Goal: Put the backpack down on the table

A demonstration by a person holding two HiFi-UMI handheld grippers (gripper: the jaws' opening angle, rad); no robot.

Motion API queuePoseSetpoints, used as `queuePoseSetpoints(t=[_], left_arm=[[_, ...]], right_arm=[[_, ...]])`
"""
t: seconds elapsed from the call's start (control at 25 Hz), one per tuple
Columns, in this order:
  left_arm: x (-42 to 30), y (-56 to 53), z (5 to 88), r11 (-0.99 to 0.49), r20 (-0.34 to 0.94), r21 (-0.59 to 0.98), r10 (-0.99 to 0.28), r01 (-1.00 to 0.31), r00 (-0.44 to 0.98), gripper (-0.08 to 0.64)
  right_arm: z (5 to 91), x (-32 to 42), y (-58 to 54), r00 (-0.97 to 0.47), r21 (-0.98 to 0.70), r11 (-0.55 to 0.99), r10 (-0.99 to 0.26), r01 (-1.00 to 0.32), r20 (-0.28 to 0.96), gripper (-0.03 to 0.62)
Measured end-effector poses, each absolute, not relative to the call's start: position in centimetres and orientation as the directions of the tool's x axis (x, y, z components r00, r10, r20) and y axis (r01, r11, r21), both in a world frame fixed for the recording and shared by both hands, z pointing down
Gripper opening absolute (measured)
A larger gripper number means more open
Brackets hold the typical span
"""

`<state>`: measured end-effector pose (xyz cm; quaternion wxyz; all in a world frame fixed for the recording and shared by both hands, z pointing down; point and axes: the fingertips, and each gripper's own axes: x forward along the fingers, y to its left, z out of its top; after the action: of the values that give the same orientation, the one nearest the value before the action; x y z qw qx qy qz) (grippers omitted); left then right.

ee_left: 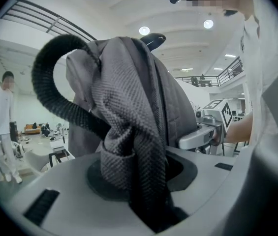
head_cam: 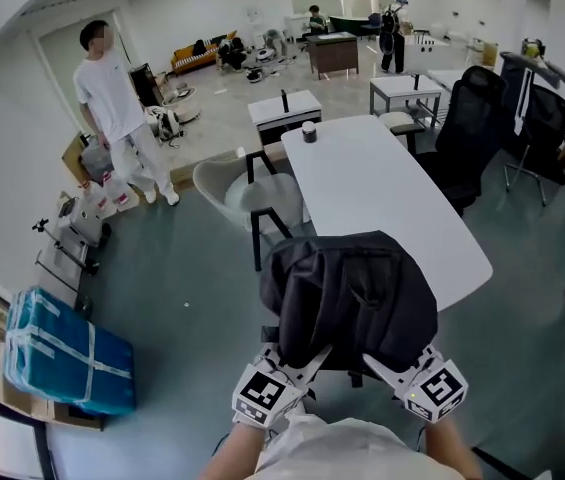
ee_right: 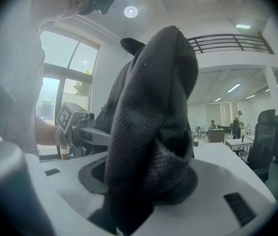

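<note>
A dark grey backpack (head_cam: pixel 352 293) hangs in the air between both grippers, just short of the near end of the white table (head_cam: pixel 362 183). My left gripper (head_cam: pixel 314 356) is shut on a bunched fold of its fabric (ee_left: pixel 129 146); a padded strap (ee_left: pixel 50 82) loops up to the left. My right gripper (head_cam: pixel 374 362) is shut on another fold of the bag (ee_right: pixel 148 141). Each gripper view shows the other gripper beside the bag: the right one (ee_left: pixel 205 134) and the left one (ee_right: pixel 82 129). The fabric hides all the jaw pads.
A small dark cup (head_cam: pixel 309 131) stands at the table's far end. A pale chair (head_cam: pixel 247 193) sits at the table's left, black office chairs (head_cam: pixel 472 128) at its right. A person in white (head_cam: pixel 117 108) stands far left. A blue wrapped box (head_cam: pixel 57 353) lies on the floor at left.
</note>
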<state>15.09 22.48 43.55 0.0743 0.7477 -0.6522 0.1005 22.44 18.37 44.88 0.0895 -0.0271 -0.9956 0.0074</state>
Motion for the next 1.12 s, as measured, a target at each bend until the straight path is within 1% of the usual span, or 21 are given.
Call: queuePoseSetpoints(t=[0.28, 0.6, 0.88, 1.12], left_arm=[[6.0, 24.6, 43.2, -0.126, 0.251, -0.031, -0.961, -0.992, 0.114, 0.16], [-0.8, 25.3, 42.9, -0.133, 0.239, -0.051, -0.964, -0.99, 0.117, 0.16], [-5.0, 22.3, 44.0, -0.141, 0.24, -0.026, -0.962, -0.99, 0.131, 0.16], [-10.1, 16.5, 44.4, -0.166, 0.259, -0.024, -0.954, -0.986, 0.154, 0.16]], right_arm=[[44.6, 13.3, 20.5, -0.984, -0.03, 0.998, 0.051, 0.047, 0.171, 0.215], [44.4, 6.6, 21.3, -0.987, -0.023, 0.999, 0.04, 0.037, 0.154, 0.215], [45.1, 2.4, 18.4, -0.983, -0.032, 0.999, 0.036, 0.031, 0.181, 0.215], [45.3, -2.6, 12.7, -0.985, -0.04, 0.999, 0.025, 0.018, 0.171, 0.215]])
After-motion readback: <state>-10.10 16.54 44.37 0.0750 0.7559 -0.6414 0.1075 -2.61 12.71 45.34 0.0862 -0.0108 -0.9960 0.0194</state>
